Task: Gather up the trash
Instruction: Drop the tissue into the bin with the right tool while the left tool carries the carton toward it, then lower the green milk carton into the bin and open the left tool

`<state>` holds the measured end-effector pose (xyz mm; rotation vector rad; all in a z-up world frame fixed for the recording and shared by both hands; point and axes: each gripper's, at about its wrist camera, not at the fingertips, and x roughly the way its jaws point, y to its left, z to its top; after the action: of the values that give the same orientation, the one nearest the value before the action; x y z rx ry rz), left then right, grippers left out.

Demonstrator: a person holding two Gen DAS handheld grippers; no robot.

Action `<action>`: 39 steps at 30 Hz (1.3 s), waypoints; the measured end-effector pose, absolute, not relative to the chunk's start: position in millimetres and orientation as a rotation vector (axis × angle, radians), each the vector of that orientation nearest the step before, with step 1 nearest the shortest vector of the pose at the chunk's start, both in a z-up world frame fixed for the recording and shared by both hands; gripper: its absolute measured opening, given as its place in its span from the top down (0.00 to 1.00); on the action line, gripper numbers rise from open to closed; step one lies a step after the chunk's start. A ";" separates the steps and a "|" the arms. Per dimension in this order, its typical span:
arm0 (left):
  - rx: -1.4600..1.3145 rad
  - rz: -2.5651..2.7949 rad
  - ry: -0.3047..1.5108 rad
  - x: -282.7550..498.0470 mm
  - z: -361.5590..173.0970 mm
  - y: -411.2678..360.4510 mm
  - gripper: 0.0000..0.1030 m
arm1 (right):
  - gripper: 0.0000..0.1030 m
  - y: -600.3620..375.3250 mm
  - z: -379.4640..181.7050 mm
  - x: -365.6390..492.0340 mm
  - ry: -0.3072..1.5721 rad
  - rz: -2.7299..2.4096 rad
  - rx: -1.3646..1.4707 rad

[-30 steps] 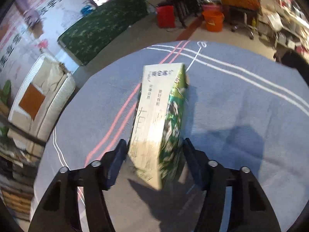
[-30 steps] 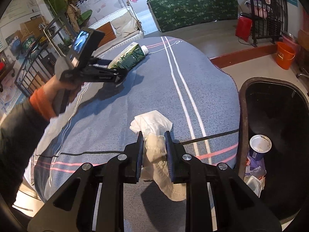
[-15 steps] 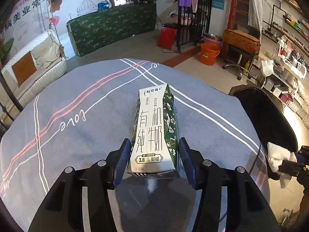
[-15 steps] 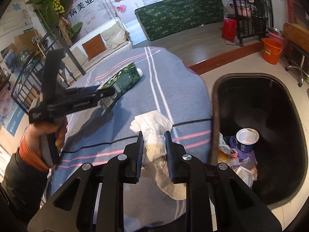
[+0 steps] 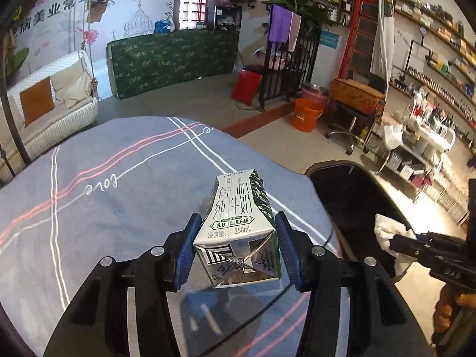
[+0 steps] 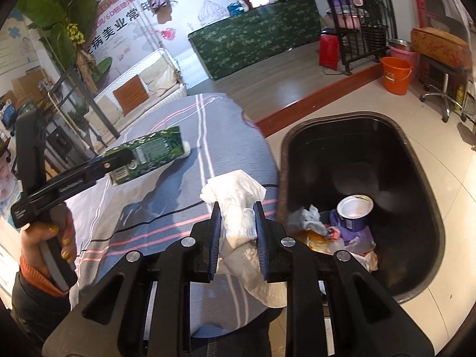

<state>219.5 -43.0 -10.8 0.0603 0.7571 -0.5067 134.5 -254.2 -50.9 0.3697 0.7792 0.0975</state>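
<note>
My left gripper (image 5: 236, 232) is shut on a green and white 250 mL milk carton (image 5: 238, 223) and holds it above the right side of the blue-grey tablecloth (image 5: 104, 196); the carton also shows in the right wrist view (image 6: 148, 154). My right gripper (image 6: 237, 217) is shut on a crumpled white tissue (image 6: 238, 208) and holds it over the table's edge, beside the black trash bin (image 6: 416, 184). The bin holds a paper cup (image 6: 354, 208) and wrappers. The tissue also shows in the left wrist view (image 5: 386, 229).
The bin (image 5: 336, 184) stands on the tiled floor right of the table. An orange bucket (image 6: 395, 74), a stool (image 6: 440, 89) and a red box (image 6: 328, 47) stand farther back. A wicker sofa (image 5: 50, 101) is behind the table.
My left gripper has swung right with the carton, toward the bin side of the table. My right gripper has carried the tissue right, to the table's edge by the bin.
</note>
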 end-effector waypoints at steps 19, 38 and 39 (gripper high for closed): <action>0.020 -0.599 0.659 194.1 13.6 -81.6 0.52 | 0.79 -297.5 -49.1 119.2 0.736 -0.020 0.394; 0.094 -0.806 0.736 176.5 -20.4 -192.3 0.52 | 0.19 -377.2 -65.8 76.4 0.678 -0.275 0.536; 0.096 -0.809 0.745 176.9 -22.9 -195.0 0.52 | 0.19 -381.8 -63.2 72.9 0.667 -0.296 0.534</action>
<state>176.9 -195.0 -22.9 0.0965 0.7447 -0.8094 72.9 -381.8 -63.2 0.5343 0.6669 -0.2960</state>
